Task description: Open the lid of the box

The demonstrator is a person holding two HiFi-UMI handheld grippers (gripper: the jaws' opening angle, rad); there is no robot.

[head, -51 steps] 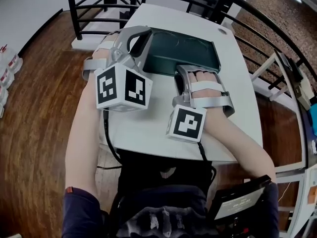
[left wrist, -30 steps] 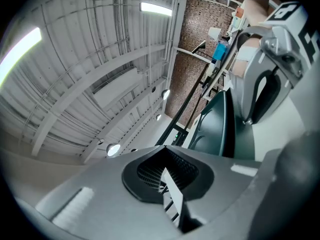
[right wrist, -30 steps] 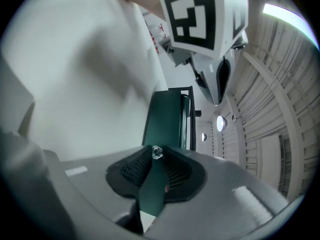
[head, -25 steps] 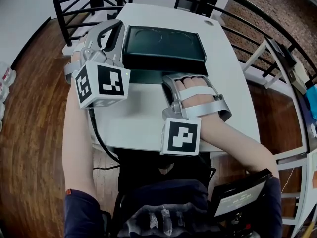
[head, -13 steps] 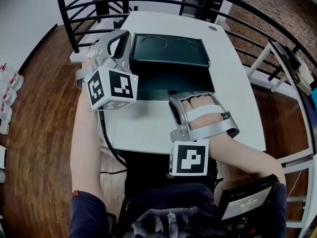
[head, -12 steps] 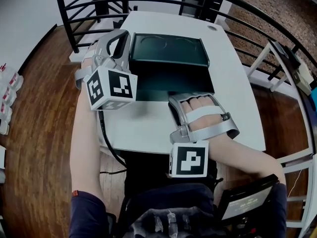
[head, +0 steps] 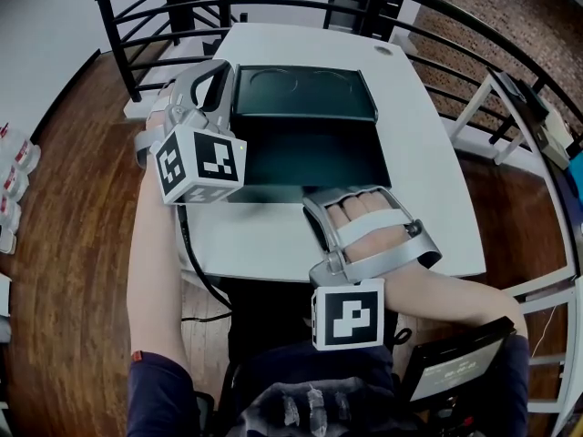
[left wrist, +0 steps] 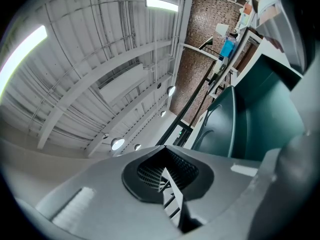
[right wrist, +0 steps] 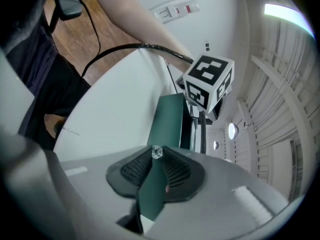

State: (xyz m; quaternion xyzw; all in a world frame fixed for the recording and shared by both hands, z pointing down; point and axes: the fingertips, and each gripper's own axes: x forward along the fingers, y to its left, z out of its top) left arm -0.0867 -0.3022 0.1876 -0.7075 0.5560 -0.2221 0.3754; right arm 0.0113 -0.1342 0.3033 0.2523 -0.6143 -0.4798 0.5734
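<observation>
A dark green box [head: 303, 94] with two round outlines on its top sits on the white table [head: 428, 180]. A flat green lid panel [head: 310, 157] reaches from it toward me. My right gripper [head: 316, 198] is shut on this panel's near edge. In the right gripper view the pads clamp the thin green lid [right wrist: 170, 121] beside a small clear stud [right wrist: 157, 152], and the right gripper [right wrist: 156, 158] is turned on its side. My left gripper [head: 216, 85] stands against the box's left side. In the left gripper view the left gripper [left wrist: 165, 166] is shut, pointing at the ceiling, with the box [left wrist: 250, 124] to its right.
A black railing [head: 182, 7] curves round the table's far side above the wooden floor [head: 64, 244]. A small round cap [head: 383, 50] lies in the table's far right corner. A dark screen device [head: 451, 362] rests by my right elbow. A cable [head: 196, 262] hangs over the table's front edge.
The green lid panel has come out from the box toward me, drawn by the right gripper, which moved back to the table's front edge. The left gripper stayed at the box's left side.
</observation>
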